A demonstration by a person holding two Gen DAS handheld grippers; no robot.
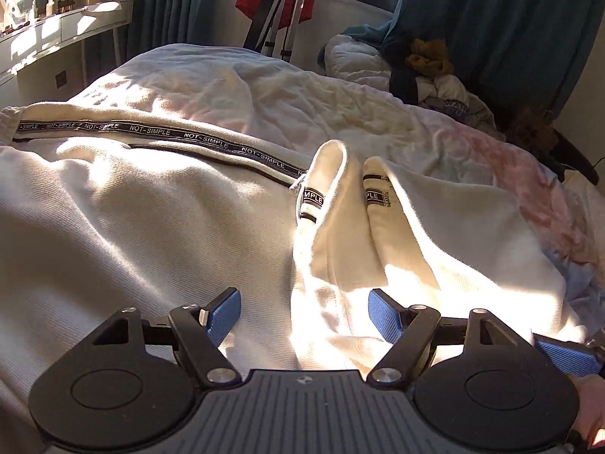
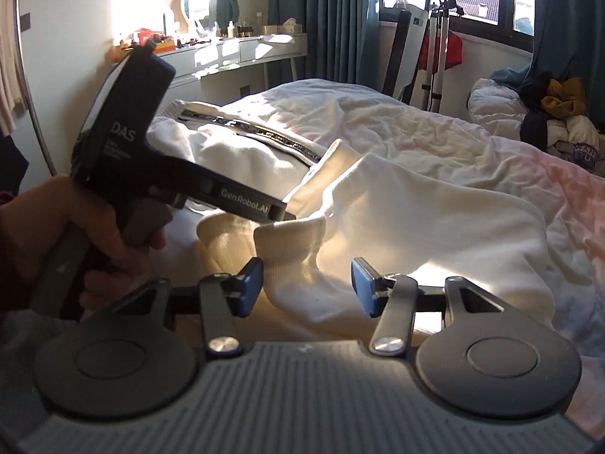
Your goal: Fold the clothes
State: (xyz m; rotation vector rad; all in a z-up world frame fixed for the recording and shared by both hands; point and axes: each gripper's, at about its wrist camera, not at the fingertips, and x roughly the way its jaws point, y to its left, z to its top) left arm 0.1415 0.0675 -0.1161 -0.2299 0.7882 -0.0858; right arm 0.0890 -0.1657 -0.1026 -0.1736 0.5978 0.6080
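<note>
A cream-white sweatshirt [image 1: 124, 204] with a black "NOT-SIMPLE" tape strip [image 1: 151, 130] lies spread on the bed. Its two sleeves are folded over the body, cuffs [image 1: 332, 174] standing up side by side. My left gripper [image 1: 304, 316] is open just above the sleeve fabric, blue pads on either side of it. My right gripper [image 2: 306, 287] is open around a ribbed cuff edge [image 2: 291, 240] of the sweatshirt [image 2: 435, 227]. The left gripper's body [image 2: 159, 159], held by a hand, shows at the left of the right wrist view.
A white wrinkled bedsheet [image 1: 302, 102] covers the bed. A pile of clothes [image 1: 431, 68] lies at the far right corner. A tripod and red cloth [image 1: 280, 7] stand beyond the bed. A white dresser [image 2: 234, 56] stands at the left wall.
</note>
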